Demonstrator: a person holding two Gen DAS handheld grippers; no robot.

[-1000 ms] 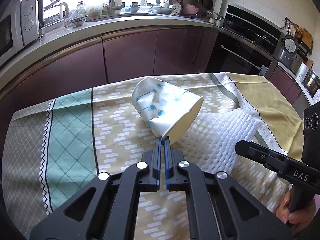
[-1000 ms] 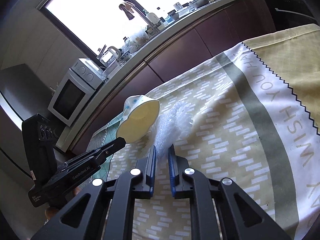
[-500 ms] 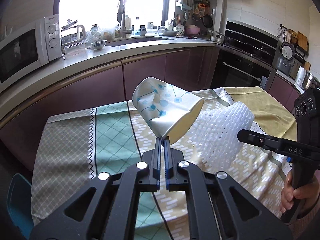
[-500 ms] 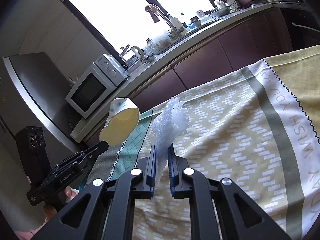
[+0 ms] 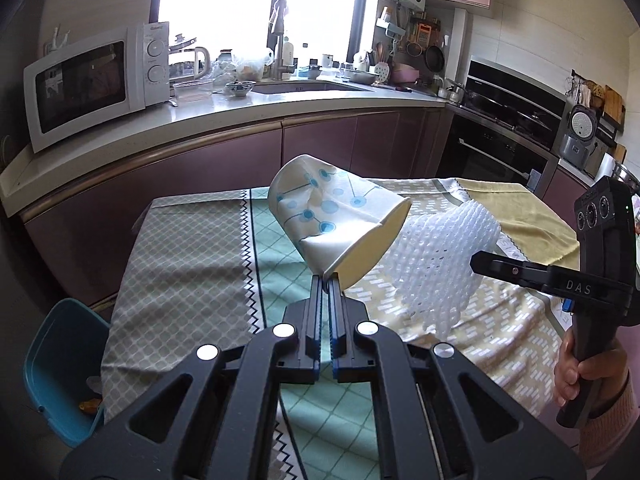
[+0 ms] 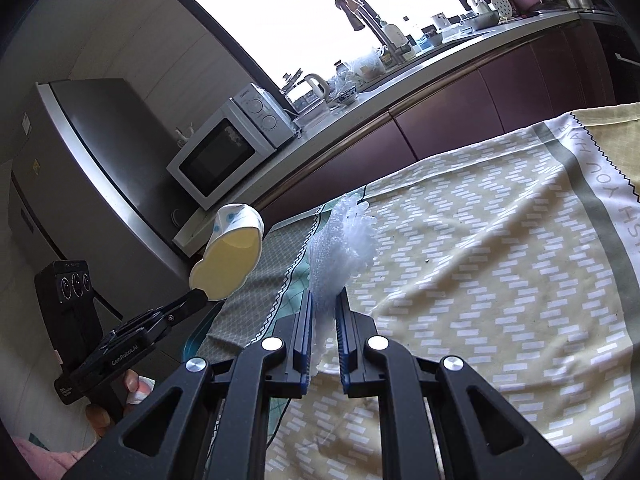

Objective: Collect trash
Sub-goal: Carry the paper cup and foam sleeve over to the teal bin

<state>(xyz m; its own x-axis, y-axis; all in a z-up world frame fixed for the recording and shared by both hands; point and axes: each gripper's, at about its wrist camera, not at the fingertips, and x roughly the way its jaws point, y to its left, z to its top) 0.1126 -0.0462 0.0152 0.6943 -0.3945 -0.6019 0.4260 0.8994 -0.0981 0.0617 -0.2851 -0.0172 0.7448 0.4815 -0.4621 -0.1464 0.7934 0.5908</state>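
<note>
Left claw (image 5: 326, 280) pinches a crumpled paper cup (image 5: 336, 220) by its rim.

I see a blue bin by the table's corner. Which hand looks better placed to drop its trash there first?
Probably the left. Its gripper pinches the crumpled paper cup on the side nearer the blue bin; the right gripper, gripping foam netting, sits farther away.

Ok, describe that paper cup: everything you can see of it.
The paper cup is white outside with blue dot-and-line print and cream inside. It looks crumpled, its wall dented and its mouth squashed out of round. The shut left gripper pinches its rim and holds it tilted in the air above the tablecloth. Only the gripper's fingers visibly touch it.
</note>
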